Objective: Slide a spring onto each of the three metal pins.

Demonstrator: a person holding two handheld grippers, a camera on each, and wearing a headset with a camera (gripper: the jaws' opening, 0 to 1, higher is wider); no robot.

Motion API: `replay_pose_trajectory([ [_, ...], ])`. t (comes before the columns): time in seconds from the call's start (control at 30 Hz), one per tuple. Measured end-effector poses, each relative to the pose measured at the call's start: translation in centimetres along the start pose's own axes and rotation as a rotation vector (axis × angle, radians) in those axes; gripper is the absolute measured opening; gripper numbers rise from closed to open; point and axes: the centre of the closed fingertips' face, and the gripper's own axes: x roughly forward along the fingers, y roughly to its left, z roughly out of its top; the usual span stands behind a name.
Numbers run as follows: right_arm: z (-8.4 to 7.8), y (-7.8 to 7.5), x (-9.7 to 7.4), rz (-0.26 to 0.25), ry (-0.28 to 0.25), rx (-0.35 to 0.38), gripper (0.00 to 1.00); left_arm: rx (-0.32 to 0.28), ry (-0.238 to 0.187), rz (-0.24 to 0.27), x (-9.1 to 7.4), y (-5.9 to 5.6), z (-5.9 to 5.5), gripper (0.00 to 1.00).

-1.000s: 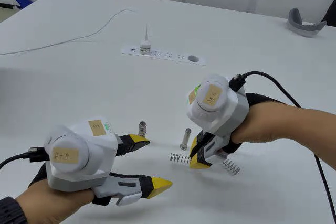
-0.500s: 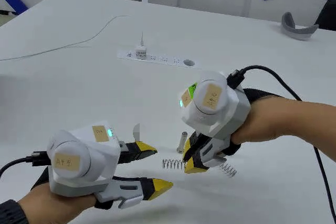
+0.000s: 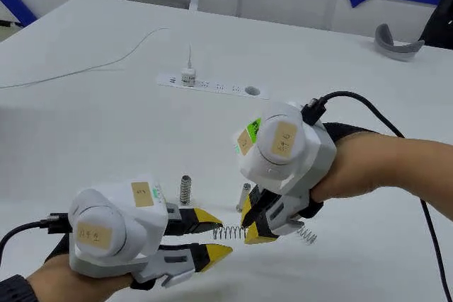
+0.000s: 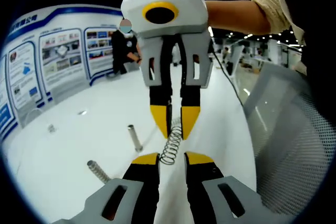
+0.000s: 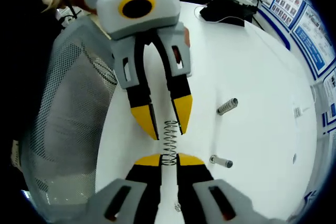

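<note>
One end of a thin silver wire spring [image 5: 169,141] is pinched between the nearly closed jaws of the right gripper [image 5: 169,160]. The jaws of the left gripper [image 3: 218,234] are held apart, with the spring's free end between their yellow tips, not squeezed. The spring is kept low at the white table [image 3: 106,125], near a short bare grey metal pin [image 3: 245,196]. A second grey pin wearing a spring [image 3: 185,189] is seen beside it, and a loose wire spring [image 3: 306,235] further right. To do this step well, the spring should be gripped softly, kept straight, and lined up over the bare pin's top. The right hand is tipped down and leftward. The left hand is held low, pointed right, tip to tip.
</note>
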Motion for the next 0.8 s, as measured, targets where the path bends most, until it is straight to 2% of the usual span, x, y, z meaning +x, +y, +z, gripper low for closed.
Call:
replay_pose_trajectory([
  [0.17, 0.3, 0.4, 0.0, 0.01, 0.007, -0.023, 0.11, 0.019, 0.005, 0.003, 0.0, 0.1, -0.1, 0.13],
  [0.47, 0.6, 0.6, -0.7, 0.006, 0.016, -0.042, 0.12, 0.027, 0.016, -0.008, 0.1, -0.2, -0.2, 0.12],
  [0.8, 2.1, 0.7, -1.9, -0.009, 0.003, -0.068, 0.12, 0.028, 0.026, -0.02, 0.3, -0.5, -0.4, 0.11],
])
